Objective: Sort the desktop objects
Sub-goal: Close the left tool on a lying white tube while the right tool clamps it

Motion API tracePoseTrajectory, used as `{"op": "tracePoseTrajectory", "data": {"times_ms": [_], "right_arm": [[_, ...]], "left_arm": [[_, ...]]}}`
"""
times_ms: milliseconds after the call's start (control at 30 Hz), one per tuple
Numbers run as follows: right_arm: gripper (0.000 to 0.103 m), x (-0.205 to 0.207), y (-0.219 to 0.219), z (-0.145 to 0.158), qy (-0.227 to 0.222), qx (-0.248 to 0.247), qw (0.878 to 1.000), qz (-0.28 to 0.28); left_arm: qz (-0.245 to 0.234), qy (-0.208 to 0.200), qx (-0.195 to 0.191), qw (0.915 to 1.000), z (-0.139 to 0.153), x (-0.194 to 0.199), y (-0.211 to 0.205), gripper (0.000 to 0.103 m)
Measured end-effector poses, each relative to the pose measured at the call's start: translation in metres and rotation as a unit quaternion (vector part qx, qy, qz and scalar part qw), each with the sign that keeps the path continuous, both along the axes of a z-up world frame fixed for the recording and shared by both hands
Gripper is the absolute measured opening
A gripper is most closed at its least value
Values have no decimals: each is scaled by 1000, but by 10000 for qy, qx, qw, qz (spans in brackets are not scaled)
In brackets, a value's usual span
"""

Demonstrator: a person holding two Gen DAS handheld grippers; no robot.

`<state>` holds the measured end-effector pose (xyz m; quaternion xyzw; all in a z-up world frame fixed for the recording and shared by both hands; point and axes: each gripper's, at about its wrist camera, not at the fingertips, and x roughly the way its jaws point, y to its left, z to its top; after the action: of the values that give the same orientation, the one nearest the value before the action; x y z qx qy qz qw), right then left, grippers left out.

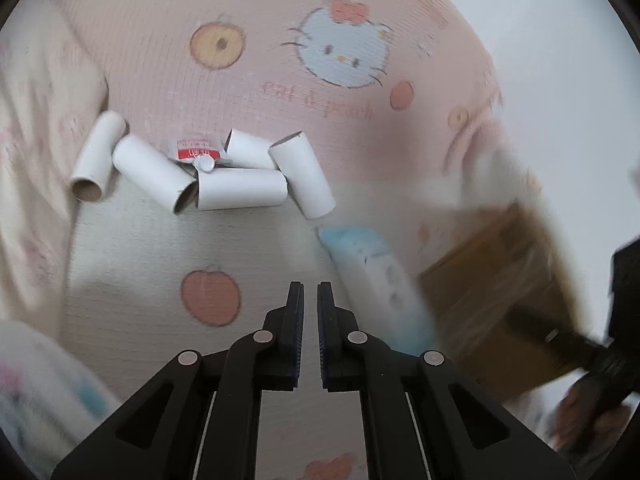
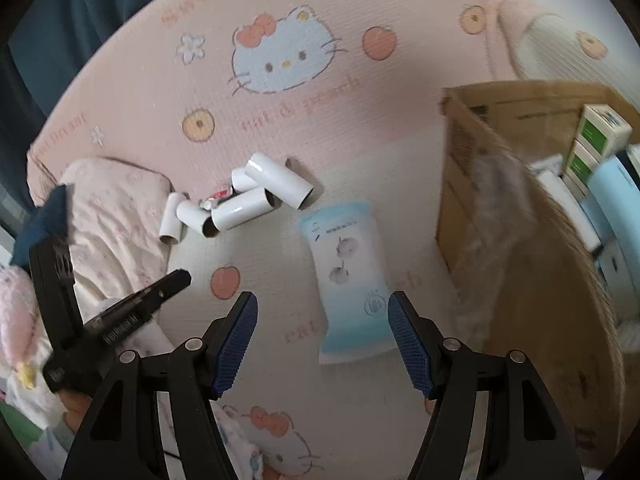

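Observation:
Several white cardboard tubes (image 1: pixel 240 188) (image 2: pixel 260 196) lie in a loose pile on a pink cartoon-print bedsheet (image 1: pixel 280 92) (image 2: pixel 160 80), with a small red-and-white packet (image 1: pixel 196 150) (image 2: pixel 222 192) among them. A pale blue tissue pack (image 1: pixel 380 276) (image 2: pixel 348 276) lies flat near the pile. My left gripper (image 1: pixel 311 292) hovers short of the tubes, jaws shut with nothing between them; it also shows as a black tool (image 2: pixel 160 288) at the left of the right wrist view. My right gripper (image 2: pixel 322 304) hangs just in front of the tissue pack's near end, jaws wide open and empty.
An open cardboard box (image 2: pixel 520 240) (image 1: pixel 500 280) stands at the right, holding green-and-white cartons (image 2: pixel 600 132) and a blue pack. A rumpled pale pillow (image 2: pixel 116 216) (image 1: pixel 36 120) lies left of the tubes. A plush toy (image 2: pixel 16 320) sits at the left edge.

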<state>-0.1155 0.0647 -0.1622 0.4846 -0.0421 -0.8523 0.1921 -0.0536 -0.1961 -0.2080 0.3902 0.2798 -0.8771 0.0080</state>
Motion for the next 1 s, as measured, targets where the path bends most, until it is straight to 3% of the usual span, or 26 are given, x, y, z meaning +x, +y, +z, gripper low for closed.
{"op": "tracePoseTrajectory", "data": {"times_ms": [67,100,167,200,467,733,900,1000], "right_arm": [[66,-9,-10,-5,-2,156,9999,32],[66,-14,-15,-9,-46,189,9998,79],[66,-26,-25,-19,-139,297,9994,76],[66,-32,-30,-26,-203,318,9992,111],[66,-75,-58,-58,-341,252,9991,74],[66,-122,-78,-76,-437,122,9990,-45],[66,-141,-90,-87,-507,122,9986,19],[66,-150,-98,-91,-480,177,9986,106]], "left_arm": [[192,60,24,9998,-1,-10,-11,11],[222,61,67,9997,-2,-16,-16,24],[213,114,342,9991,-6,-30,-27,40],[274,160,412,9986,-7,-35,-32,41],[602,482,348,9964,-5,-66,-65,43],[254,405,320,9983,-15,-119,-71,43],[-132,720,400,9965,-11,-140,-66,43],[-233,652,331,9971,-14,-150,-62,43]]}}
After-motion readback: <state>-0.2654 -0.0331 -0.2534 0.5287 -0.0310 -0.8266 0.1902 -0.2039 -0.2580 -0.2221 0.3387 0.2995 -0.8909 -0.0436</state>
